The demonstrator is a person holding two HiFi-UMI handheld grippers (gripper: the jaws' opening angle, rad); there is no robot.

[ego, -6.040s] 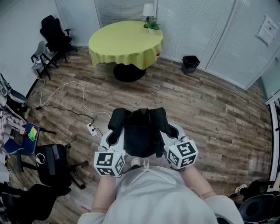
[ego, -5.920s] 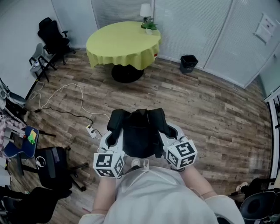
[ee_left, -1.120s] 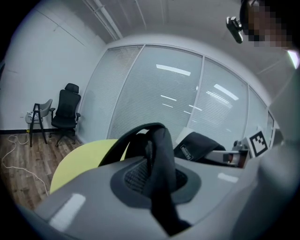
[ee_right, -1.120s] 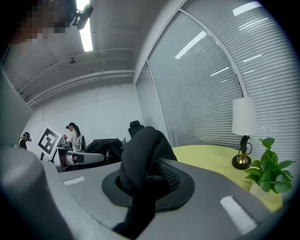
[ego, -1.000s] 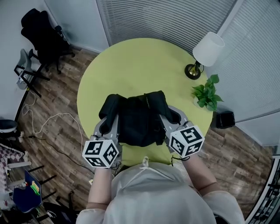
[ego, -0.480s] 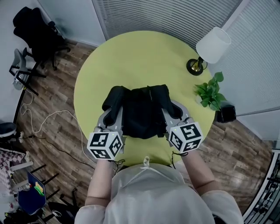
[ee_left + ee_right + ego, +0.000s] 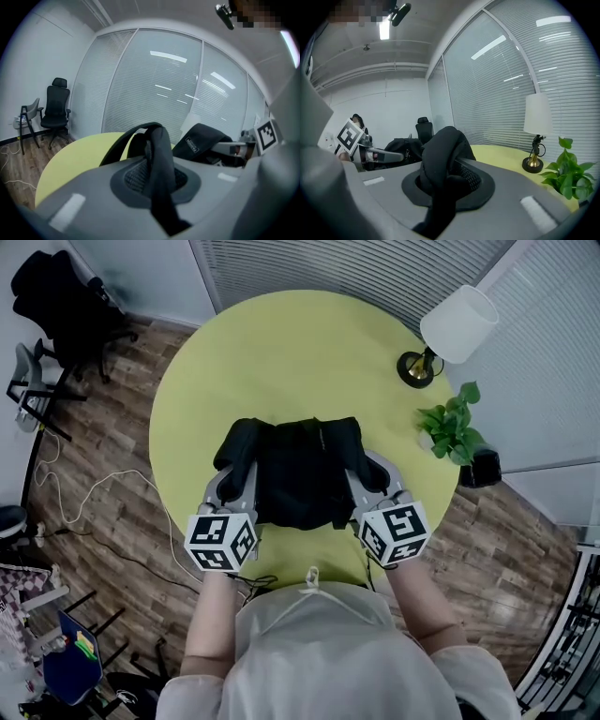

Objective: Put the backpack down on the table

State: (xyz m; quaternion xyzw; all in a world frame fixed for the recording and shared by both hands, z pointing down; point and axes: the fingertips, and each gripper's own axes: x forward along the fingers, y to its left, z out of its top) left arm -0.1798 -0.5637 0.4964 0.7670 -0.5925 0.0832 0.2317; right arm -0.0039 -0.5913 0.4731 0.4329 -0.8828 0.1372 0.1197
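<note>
A black backpack (image 7: 300, 474) hangs between my two grippers over the near part of the round yellow-green table (image 7: 291, 362). My left gripper (image 7: 234, 476) is shut on the backpack's left shoulder strap (image 7: 157, 154), which runs up between the jaws. My right gripper (image 7: 367, 474) is shut on the right shoulder strap (image 7: 443, 159), bunched between its jaws. From the head view I cannot tell whether the bag's underside touches the tabletop.
A lamp with a white shade (image 7: 457, 322) and a small green plant (image 7: 452, 427) stand at the table's right edge. A black office chair (image 7: 61, 292) stands at the far left, a cable (image 7: 103, 498) lies on the wooden floor, and a dark bin (image 7: 483, 468) sits beyond the plant.
Both grippers have come forward and down with the backpack, further over the table. The grip on the straps is unchanged.
</note>
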